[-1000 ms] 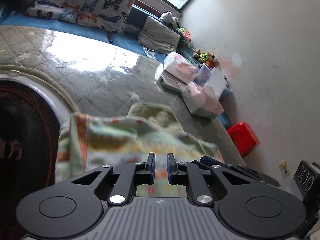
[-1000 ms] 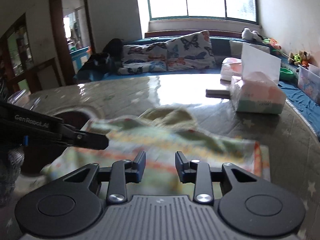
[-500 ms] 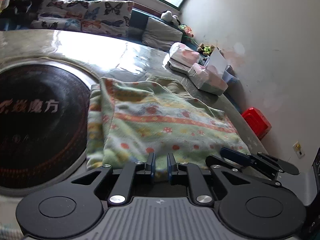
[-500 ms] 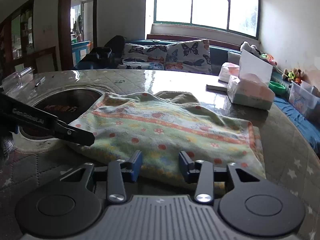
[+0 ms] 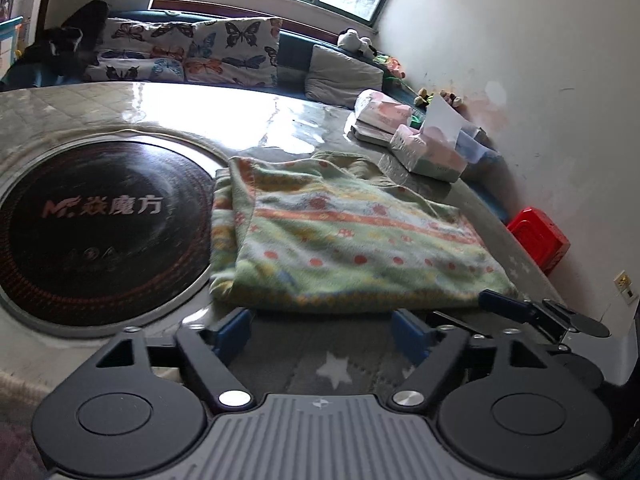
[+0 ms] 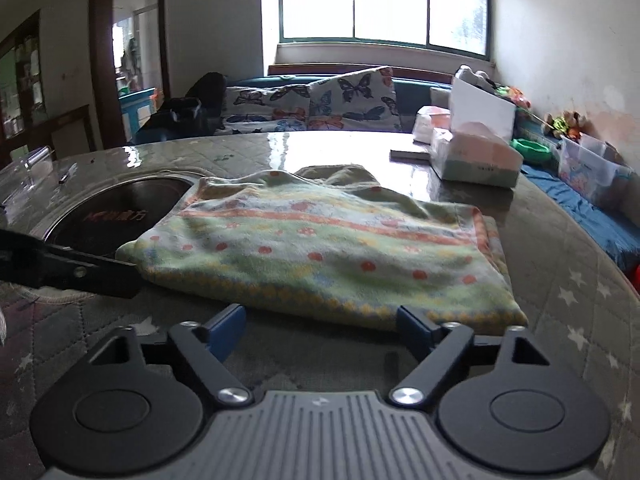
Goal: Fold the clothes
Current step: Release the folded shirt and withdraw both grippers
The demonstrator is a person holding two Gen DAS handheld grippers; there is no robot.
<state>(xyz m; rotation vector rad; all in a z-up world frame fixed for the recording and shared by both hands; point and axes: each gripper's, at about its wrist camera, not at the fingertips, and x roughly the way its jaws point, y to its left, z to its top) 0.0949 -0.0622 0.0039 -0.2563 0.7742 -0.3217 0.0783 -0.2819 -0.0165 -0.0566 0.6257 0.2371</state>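
Released since earlier frames, jaws now spread wide | left gripper [image 5: 322, 328] and right gripper [image 6: 320, 326] both holding nothing | folded patterned garment [image 6: 320, 248] flat mid-frame on quilted worktop [image 6: 560, 280], beside round cooktop [image 5: 96, 232].

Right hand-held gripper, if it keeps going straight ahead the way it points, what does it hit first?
Most likely the near edge of the folded garment, lying on the table just beyond the open right hand-held gripper. Depth is hard to judge, so it might slide over the top instead.
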